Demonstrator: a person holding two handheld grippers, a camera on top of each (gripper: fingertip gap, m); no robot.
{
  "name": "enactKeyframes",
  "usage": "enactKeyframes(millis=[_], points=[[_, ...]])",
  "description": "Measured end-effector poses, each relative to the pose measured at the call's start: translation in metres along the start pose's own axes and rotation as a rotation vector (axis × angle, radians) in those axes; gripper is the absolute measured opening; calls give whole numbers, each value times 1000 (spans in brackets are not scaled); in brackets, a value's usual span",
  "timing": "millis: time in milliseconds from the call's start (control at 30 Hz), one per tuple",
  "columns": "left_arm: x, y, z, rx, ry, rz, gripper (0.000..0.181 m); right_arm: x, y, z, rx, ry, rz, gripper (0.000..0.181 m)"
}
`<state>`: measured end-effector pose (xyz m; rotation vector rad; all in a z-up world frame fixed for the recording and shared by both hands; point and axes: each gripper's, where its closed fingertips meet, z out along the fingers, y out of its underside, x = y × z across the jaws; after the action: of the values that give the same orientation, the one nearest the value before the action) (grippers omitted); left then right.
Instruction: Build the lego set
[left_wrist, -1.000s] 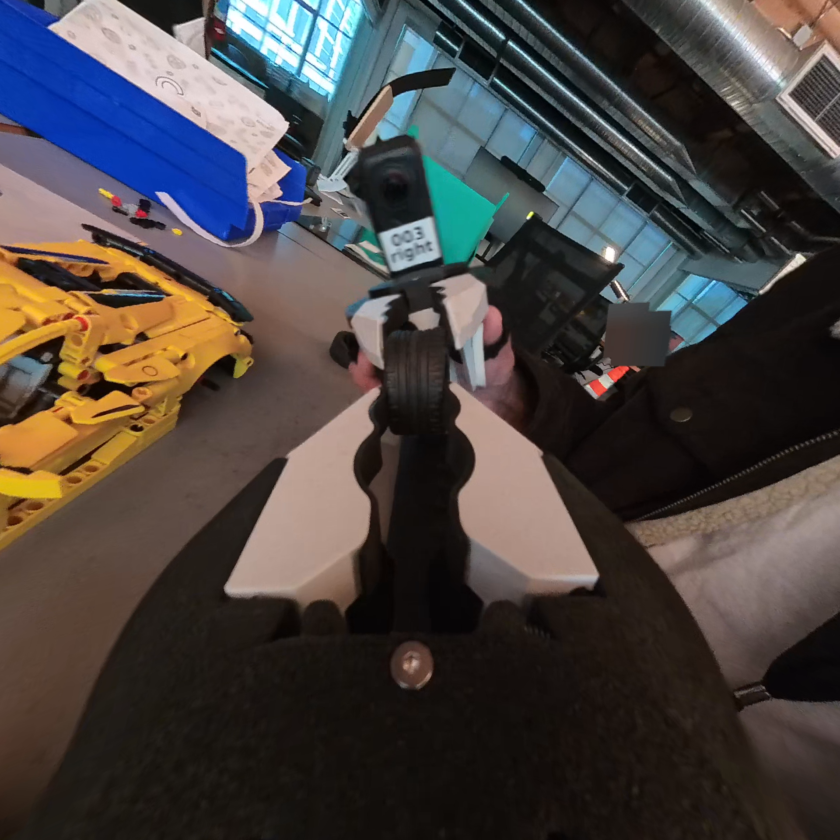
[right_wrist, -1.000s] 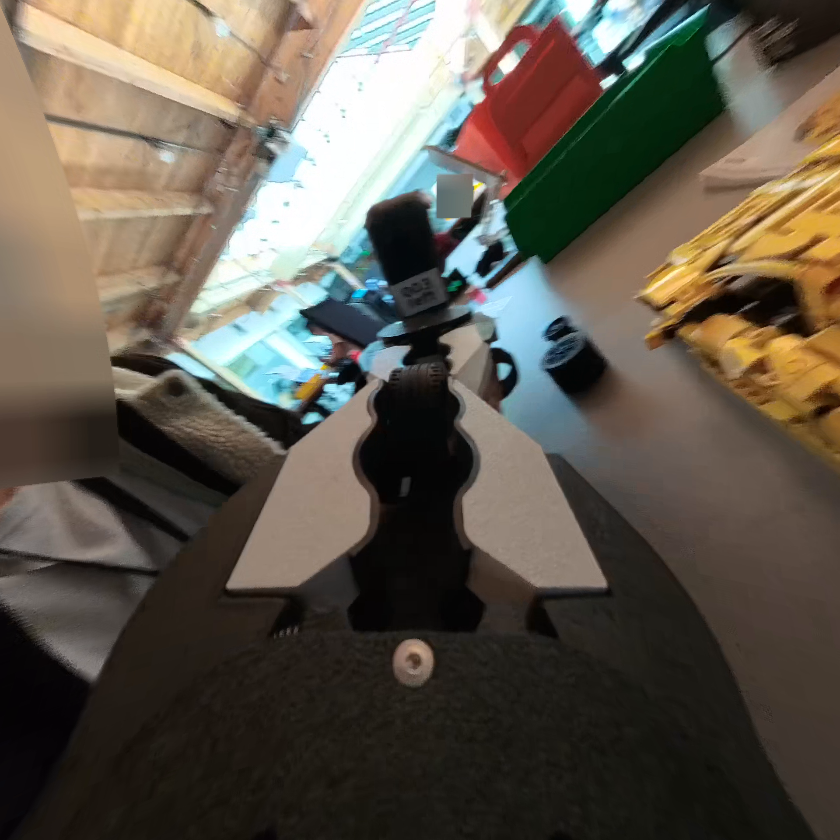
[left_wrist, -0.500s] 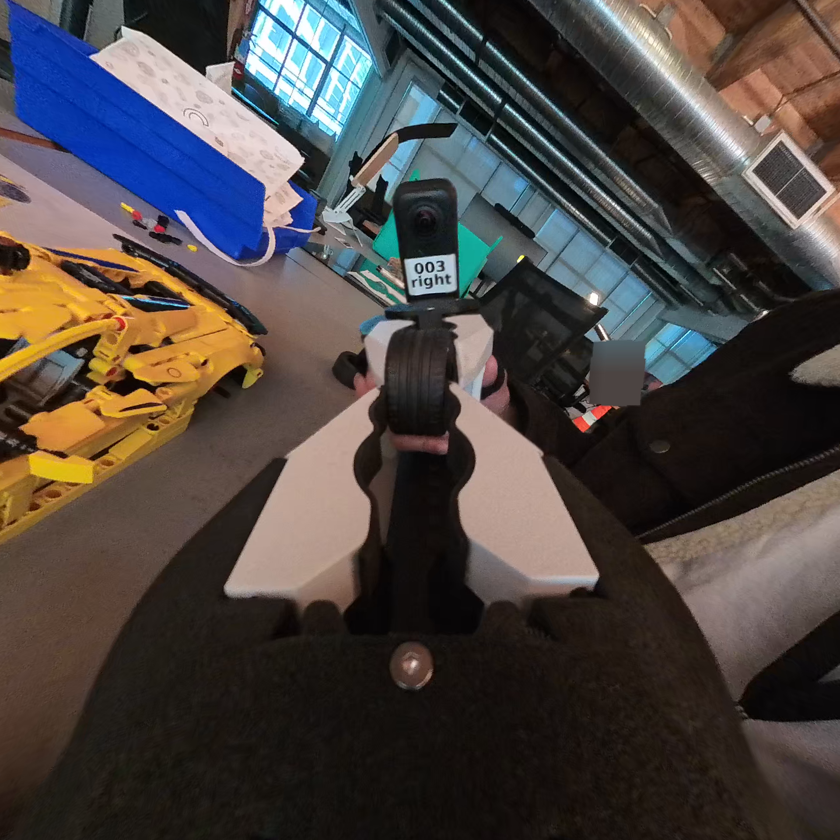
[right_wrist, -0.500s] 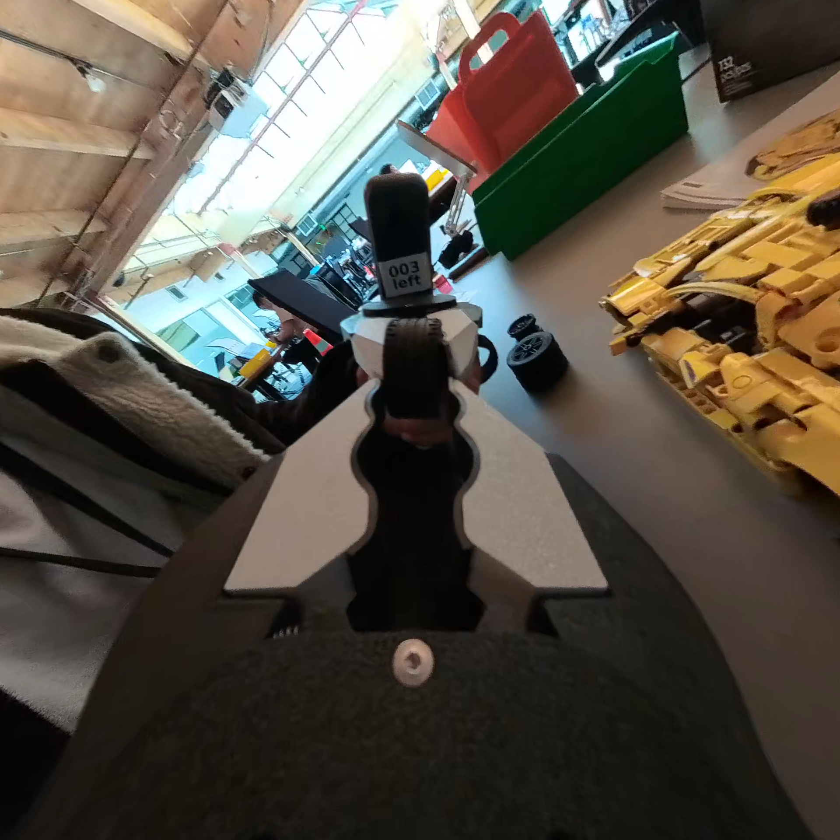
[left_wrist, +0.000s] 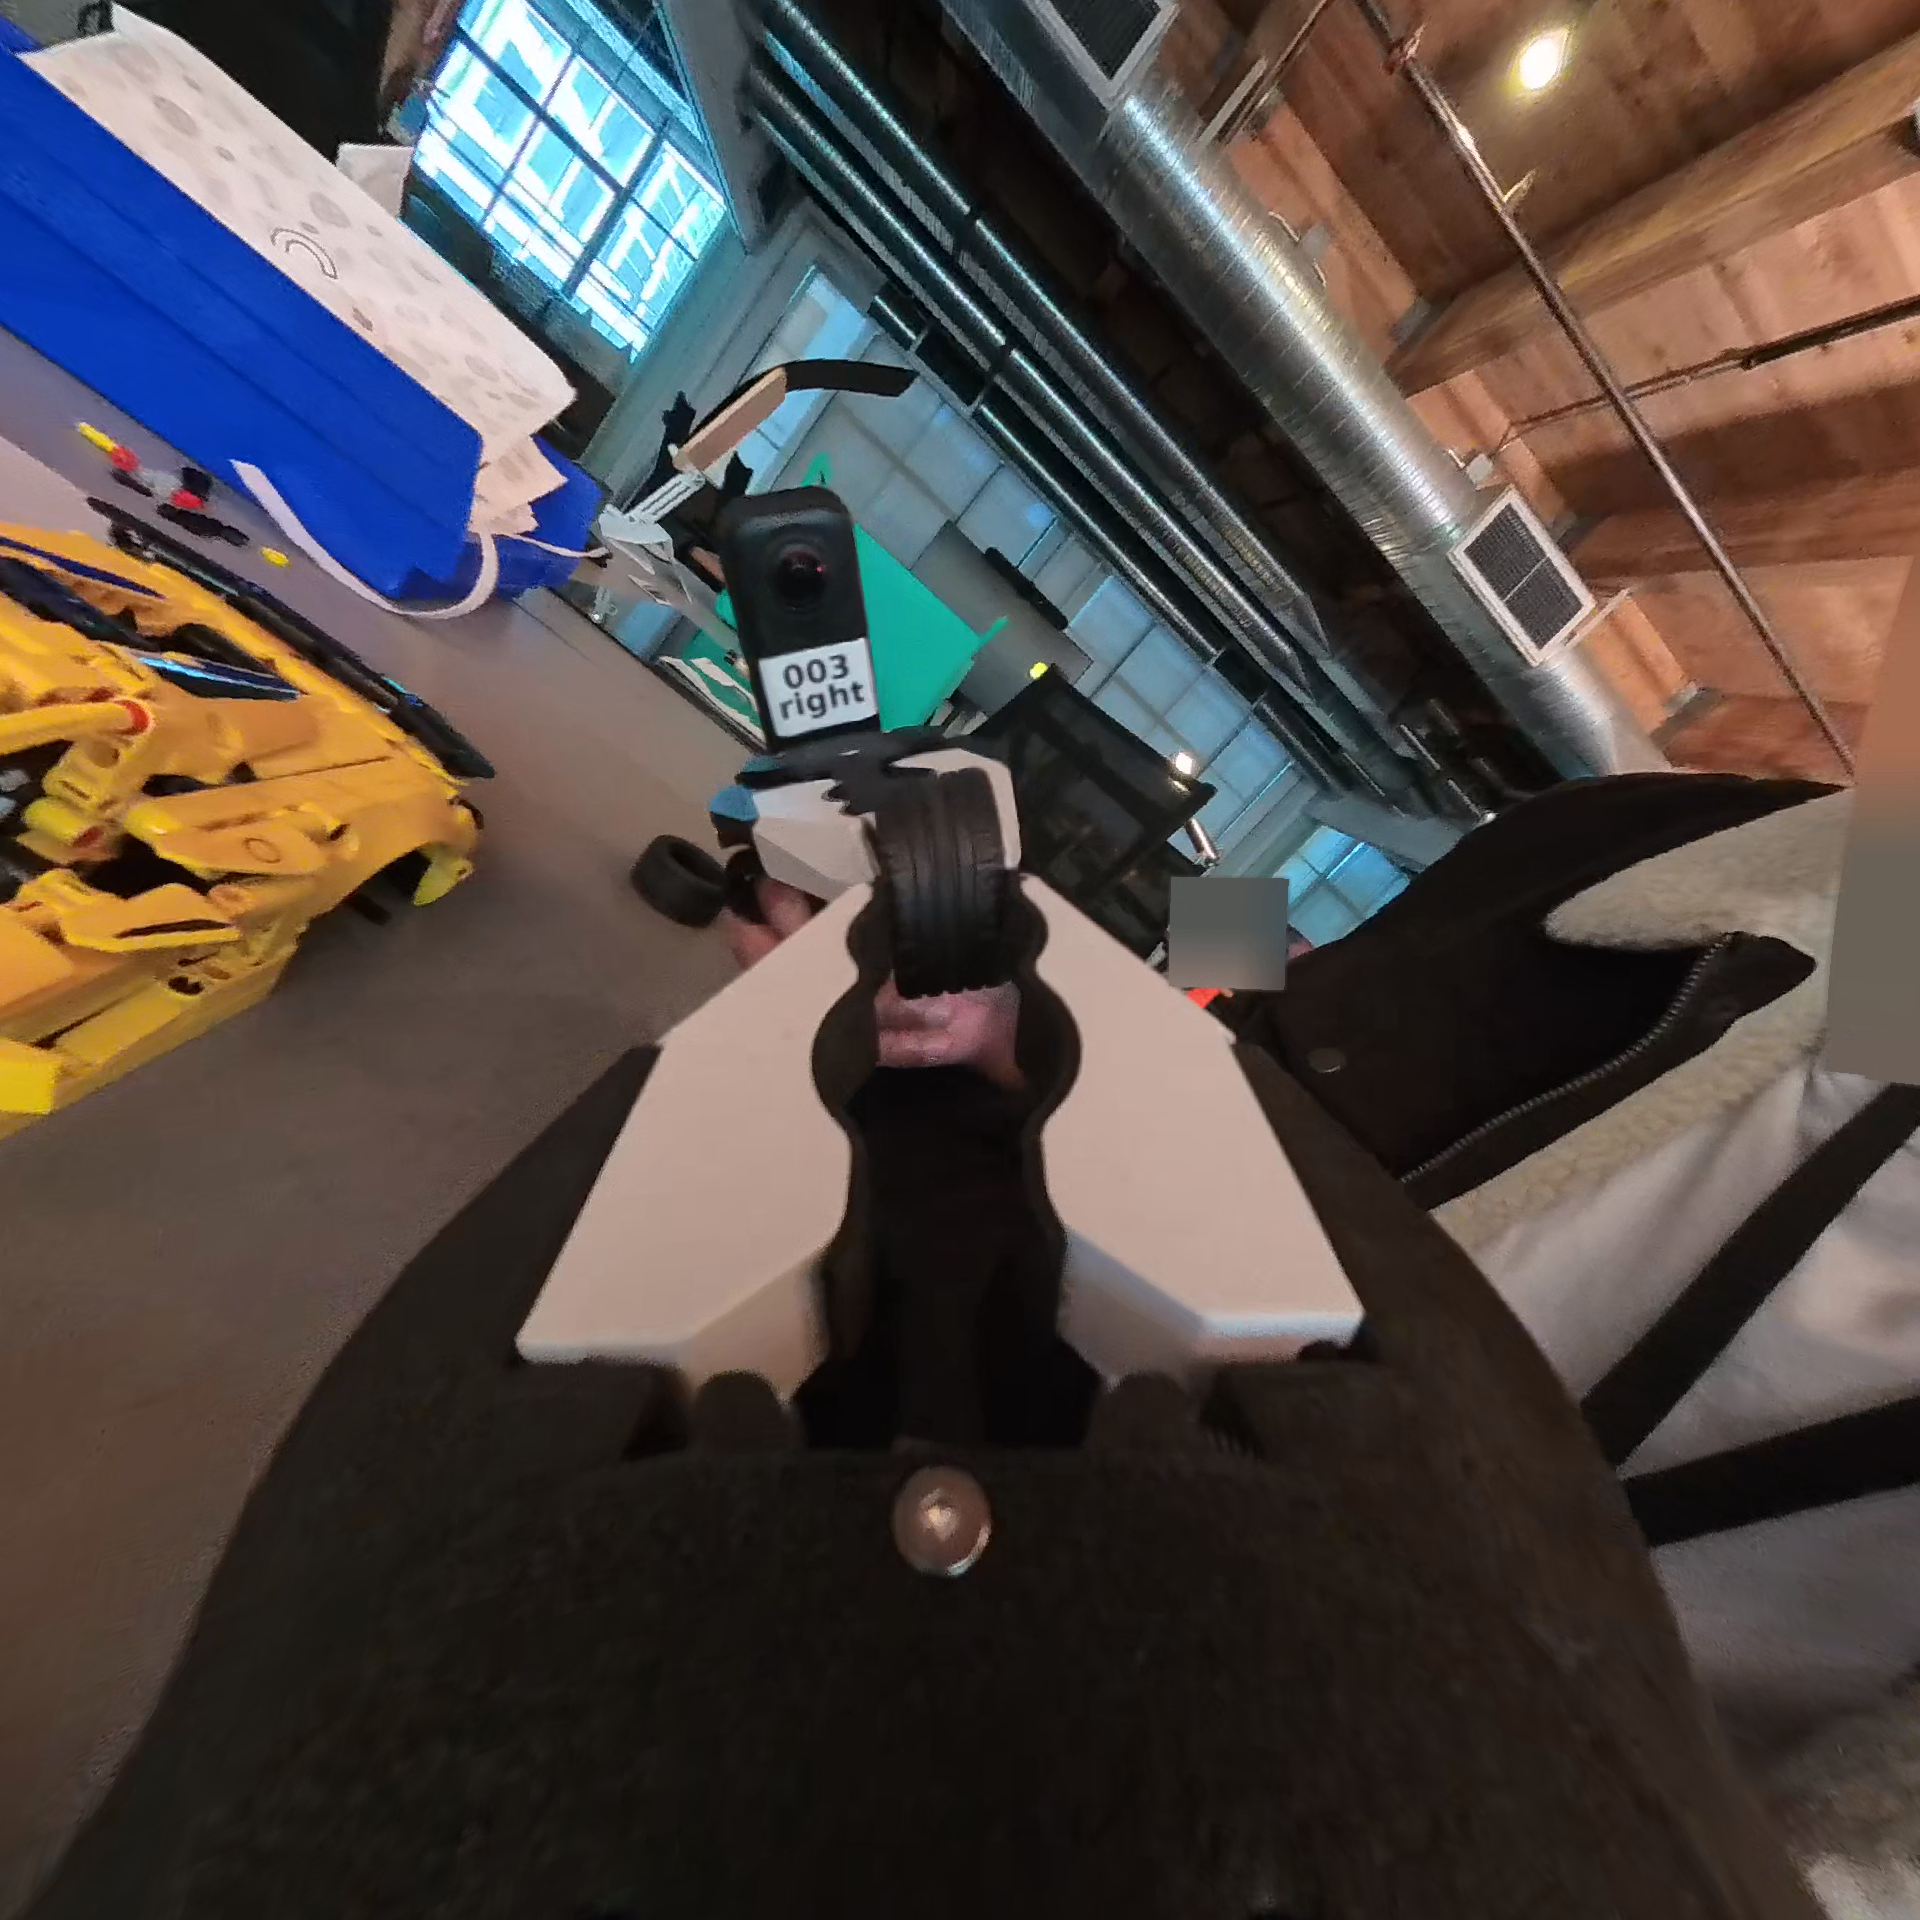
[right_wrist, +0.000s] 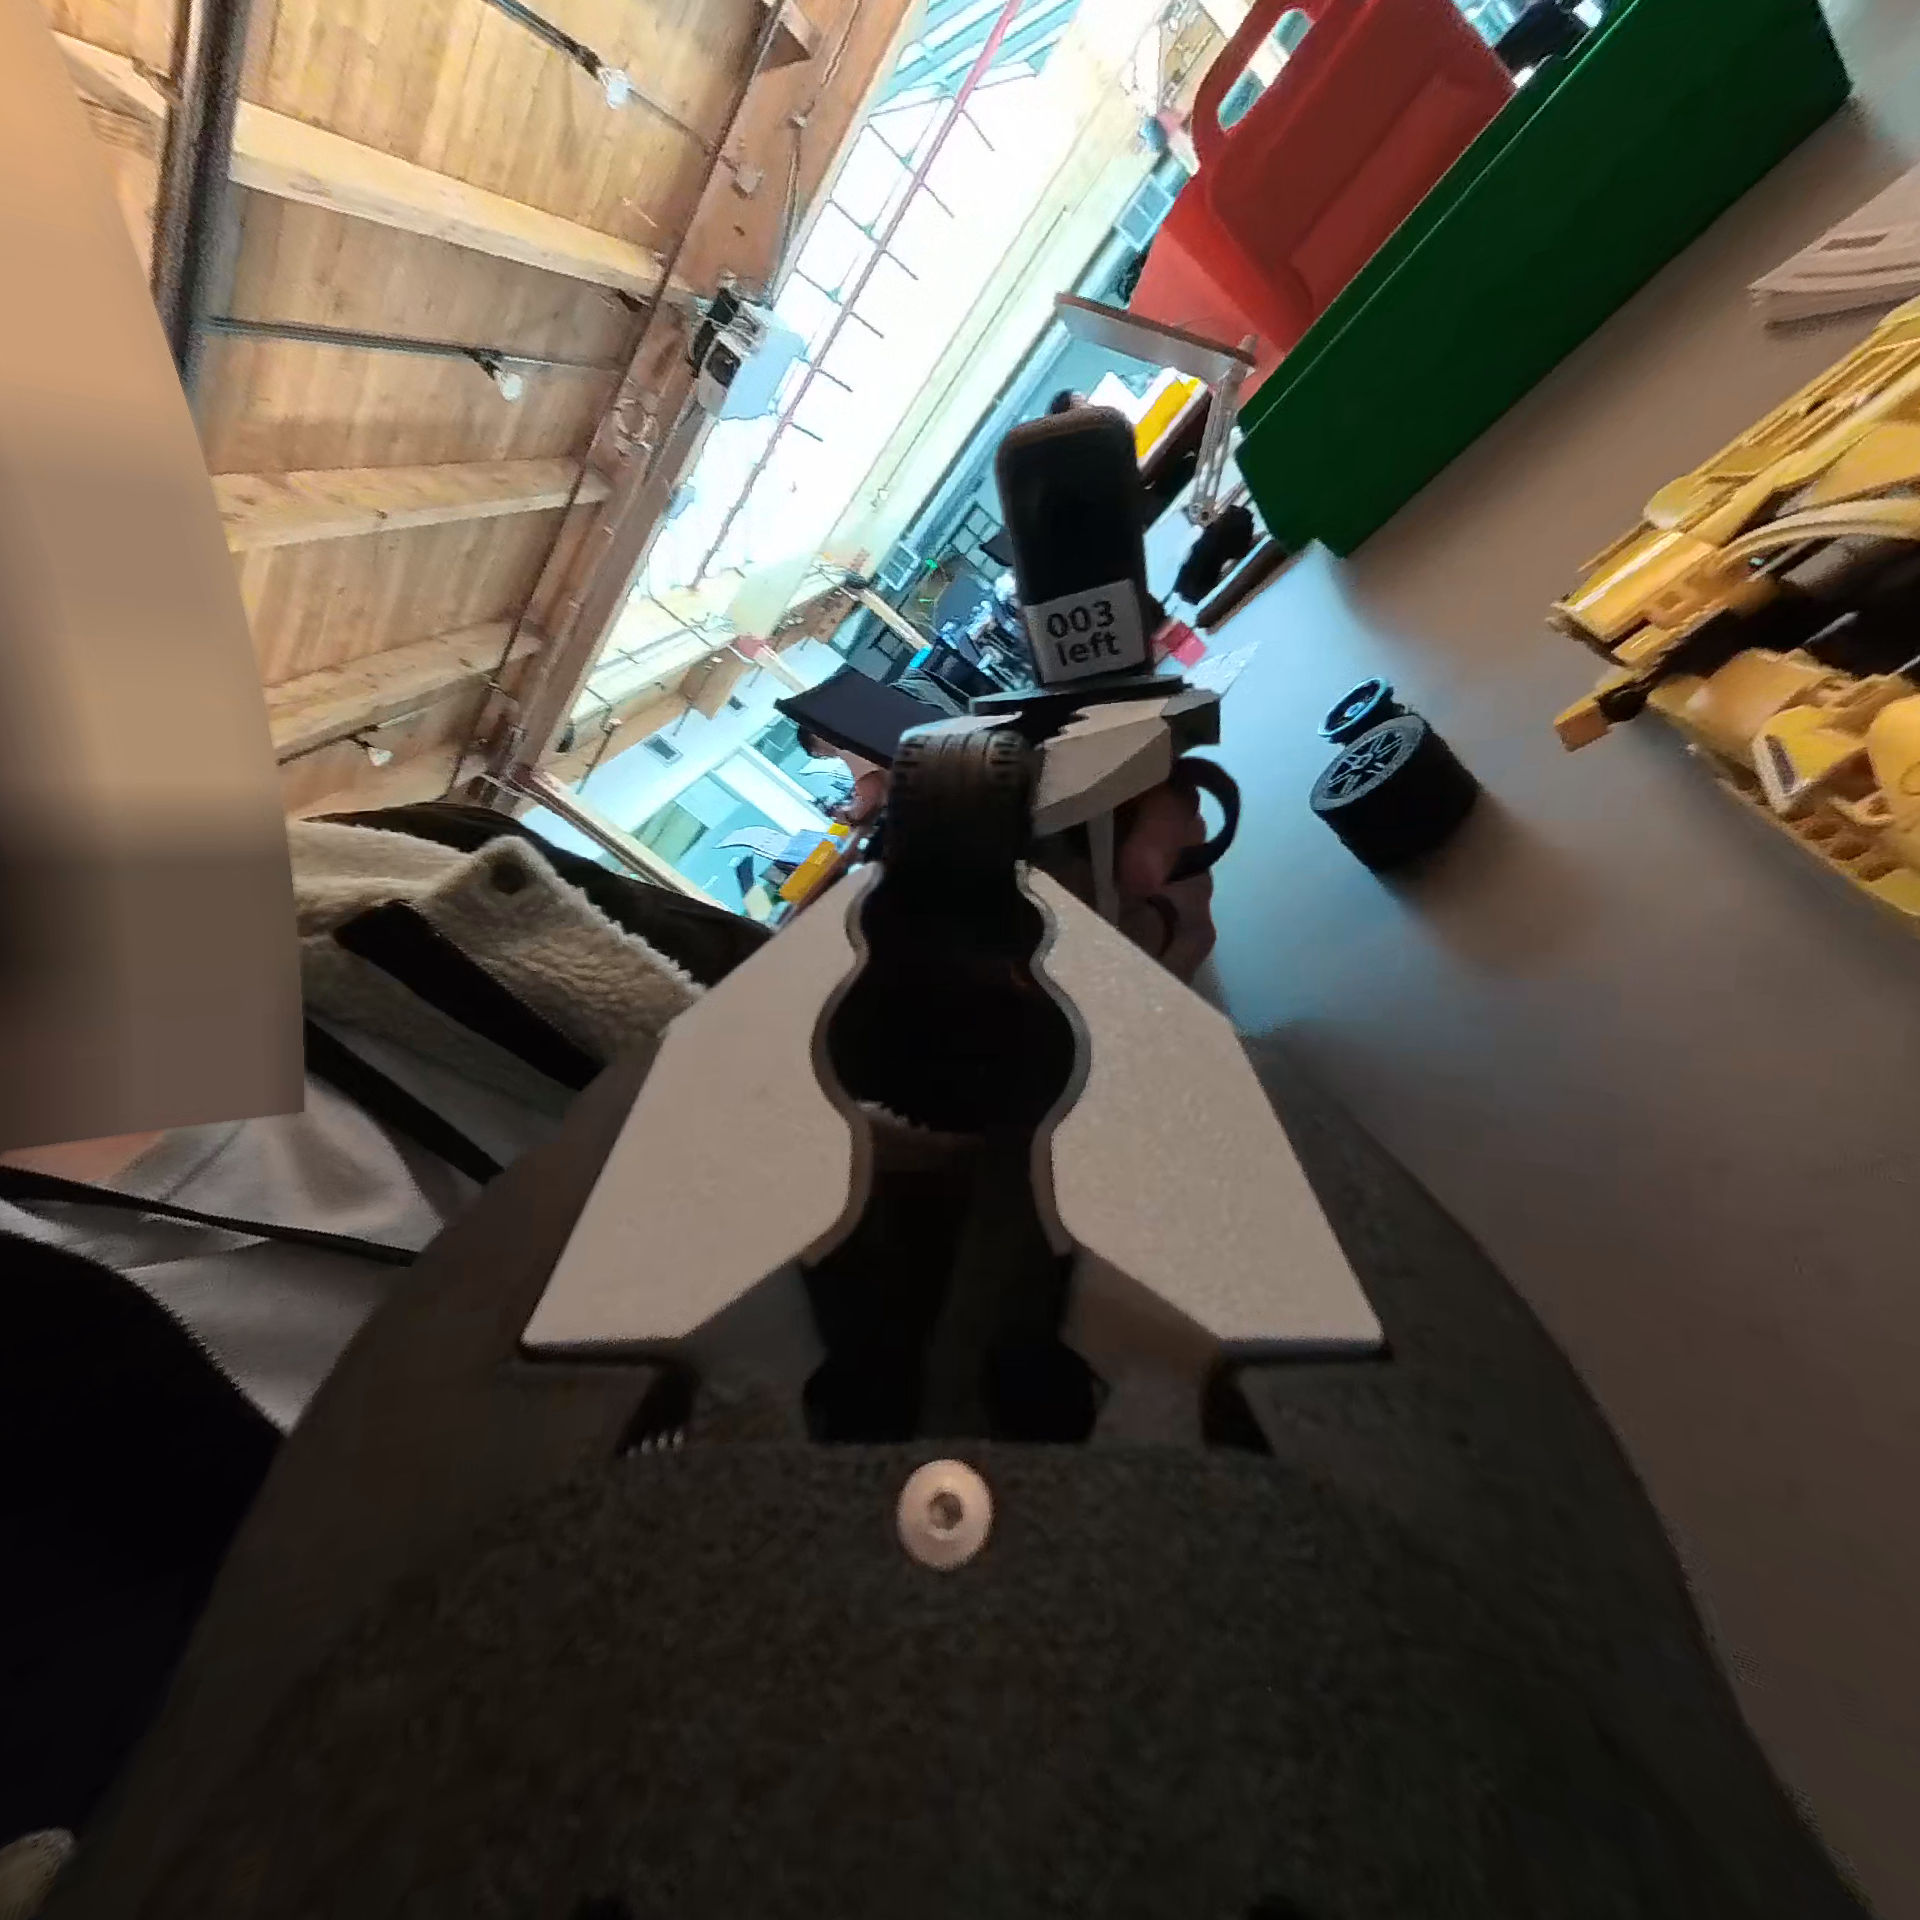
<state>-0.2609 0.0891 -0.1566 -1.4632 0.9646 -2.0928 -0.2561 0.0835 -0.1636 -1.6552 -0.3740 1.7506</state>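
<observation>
Tilted since the earlier frames, both grippers meet tip to tip above the table. Left wrist view: left gripper pinches the tyre upright, tread toward camera, right gripper clamped opposite. Right wrist view: right gripper closed on the tyre; car lies right.

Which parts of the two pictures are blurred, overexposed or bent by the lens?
Left wrist view: the yellow lego car is smeared by motion, the black tyre stays sharp, the ceiling ducts curve from the wide lens. Right wrist view: the windows are blown out white, the image is slightly soft.
</observation>
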Motion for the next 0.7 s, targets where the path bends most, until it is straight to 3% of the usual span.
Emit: enactKeyframes(millis=[267, 333, 500, 700], points=[[18, -3, 0, 31, 144, -87, 21, -18, 1, 3, 13, -158, 88, 21], [14, -5, -1, 42, 128, -96, 22, -13, 1, 5, 13, -93, 31, 21], [-13, -2, -2, 18, -87, 21, 22, 18, -9, -2, 59, 231, -215, 23], [-11, 2, 2, 1, -74, 31, 23, 15, -7, -3, 57, 155, -102, 22]])
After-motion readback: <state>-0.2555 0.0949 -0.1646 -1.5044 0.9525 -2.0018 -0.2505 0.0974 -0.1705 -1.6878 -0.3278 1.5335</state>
